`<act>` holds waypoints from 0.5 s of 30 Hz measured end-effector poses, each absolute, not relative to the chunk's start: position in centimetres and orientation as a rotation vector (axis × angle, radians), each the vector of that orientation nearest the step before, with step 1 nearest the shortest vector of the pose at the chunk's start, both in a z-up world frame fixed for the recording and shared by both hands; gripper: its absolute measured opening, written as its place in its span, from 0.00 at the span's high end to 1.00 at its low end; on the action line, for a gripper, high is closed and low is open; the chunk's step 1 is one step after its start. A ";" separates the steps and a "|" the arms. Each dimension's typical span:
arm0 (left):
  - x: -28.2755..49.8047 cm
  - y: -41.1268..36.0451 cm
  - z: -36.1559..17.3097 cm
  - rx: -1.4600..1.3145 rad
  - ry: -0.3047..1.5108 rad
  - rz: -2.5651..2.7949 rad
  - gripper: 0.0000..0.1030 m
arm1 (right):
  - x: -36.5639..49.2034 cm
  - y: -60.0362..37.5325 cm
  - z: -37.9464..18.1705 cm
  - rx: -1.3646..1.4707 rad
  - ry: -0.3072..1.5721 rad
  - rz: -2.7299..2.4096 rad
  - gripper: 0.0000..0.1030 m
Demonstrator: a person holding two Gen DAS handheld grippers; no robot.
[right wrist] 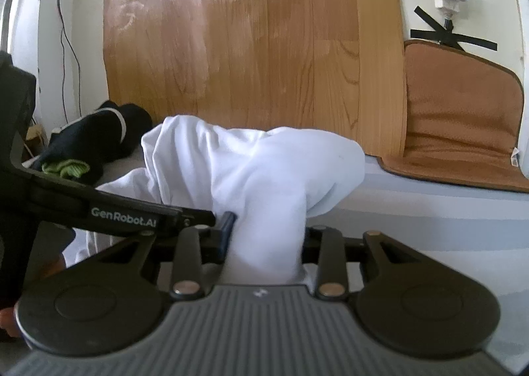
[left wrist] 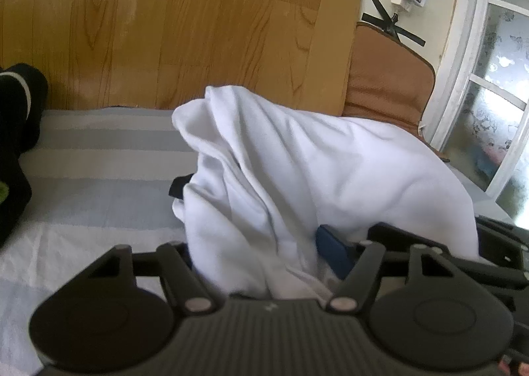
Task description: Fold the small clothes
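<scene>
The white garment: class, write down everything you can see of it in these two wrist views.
The white garment is plain, soft, thin-looking cloth, bunched into a rumpled, creased mound rather than laid flat. It sits on the grey-striped sheet, in front of the wooden board. Both grippers are closed on it: the left gripper and the right gripper each pinch a fold. A dark patch peeks out beneath it; what that is cannot be told.
</scene>
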State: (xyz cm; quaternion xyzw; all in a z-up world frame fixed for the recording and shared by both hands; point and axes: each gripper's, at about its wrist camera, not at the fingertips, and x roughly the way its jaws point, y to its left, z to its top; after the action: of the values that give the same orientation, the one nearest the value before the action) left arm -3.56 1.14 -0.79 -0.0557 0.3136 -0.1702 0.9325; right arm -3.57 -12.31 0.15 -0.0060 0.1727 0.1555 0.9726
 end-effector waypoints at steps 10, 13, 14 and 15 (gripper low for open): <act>-1.7 -3.2 2.3 -0.144 0.678 -0.420 0.40 | -3.7 -16.4 2.0 0.003 0.244 0.268 0.64; 1.0 -7.7 4.1 -0.072 0.665 -0.477 0.40 | -2.2 -19.6 3.5 -0.007 0.182 0.192 0.65; 2.0 -9.3 4.7 -0.051 0.661 -0.493 0.41 | -1.7 -20.8 3.9 -0.002 0.164 0.165 0.65; 2.9 -10.9 5.1 -0.039 0.656 -0.506 0.41 | -0.9 -22.2 4.2 0.005 0.148 0.138 0.65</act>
State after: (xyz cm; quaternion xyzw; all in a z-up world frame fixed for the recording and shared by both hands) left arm 2.91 -10.88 5.10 -0.0189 0.3187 -0.2457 0.9153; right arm -0.94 -22.18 4.22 0.0023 0.0737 0.0691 0.9949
